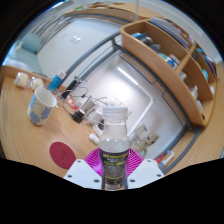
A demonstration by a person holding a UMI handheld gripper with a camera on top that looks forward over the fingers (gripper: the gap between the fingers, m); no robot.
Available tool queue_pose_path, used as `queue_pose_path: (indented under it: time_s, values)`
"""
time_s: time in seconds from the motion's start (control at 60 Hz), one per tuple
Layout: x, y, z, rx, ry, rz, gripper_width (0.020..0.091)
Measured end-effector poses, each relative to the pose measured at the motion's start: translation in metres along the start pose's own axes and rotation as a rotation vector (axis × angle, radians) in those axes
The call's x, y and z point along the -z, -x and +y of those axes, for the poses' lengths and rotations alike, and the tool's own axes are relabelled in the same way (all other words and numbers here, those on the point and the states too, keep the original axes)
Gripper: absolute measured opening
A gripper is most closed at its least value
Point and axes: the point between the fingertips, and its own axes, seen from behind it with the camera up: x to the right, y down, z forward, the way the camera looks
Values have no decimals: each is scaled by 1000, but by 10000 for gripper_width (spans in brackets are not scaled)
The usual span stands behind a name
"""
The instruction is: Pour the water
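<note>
A clear plastic water bottle [115,140] with a white cap and a dark label stands upright between my fingers, lifted above the wooden table. My gripper [113,163] is shut on the bottle, with both magenta pads [95,160] pressing its lower body. A white mug [42,106] stands on the table to the left, beyond the fingers. A round magenta coaster [62,153] lies on the table just left of the fingers.
Cables and small gadgets [78,100] lie on the table behind the bottle. A wooden shelf unit [175,60] with jars stands at the right. A window lies beyond the table's far side.
</note>
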Motion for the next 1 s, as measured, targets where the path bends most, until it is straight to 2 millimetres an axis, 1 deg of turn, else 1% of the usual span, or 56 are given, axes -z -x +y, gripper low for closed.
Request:
queue_pose_path:
  time_s: [0.05,0.1,0.15,0.3,0.433,0.5,0.6,0.65,0.733,0.85,0.933,1.0]
  values:
    - [-11,11,-18,140,-18,-9,248]
    - [-23,24,-31,294,-26,-21,248]
    - [-31,30,-50,436,-69,-16,248]
    - [-50,54,-86,838,-131,18,251]
    - [-54,72,-112,1101,-197,46,251]
    - [-55,77,-127,1216,-241,69,248]
    - [-54,84,-137,1378,-266,113,259]
    - [-56,86,-139,1437,-271,125,262]
    - [-57,85,-138,1472,-265,141,263]
    - [-59,86,-134,1417,-254,125,262]
    - [-58,87,-131,1314,-259,96,263]
    - [-53,80,-127,1152,-241,64,264]
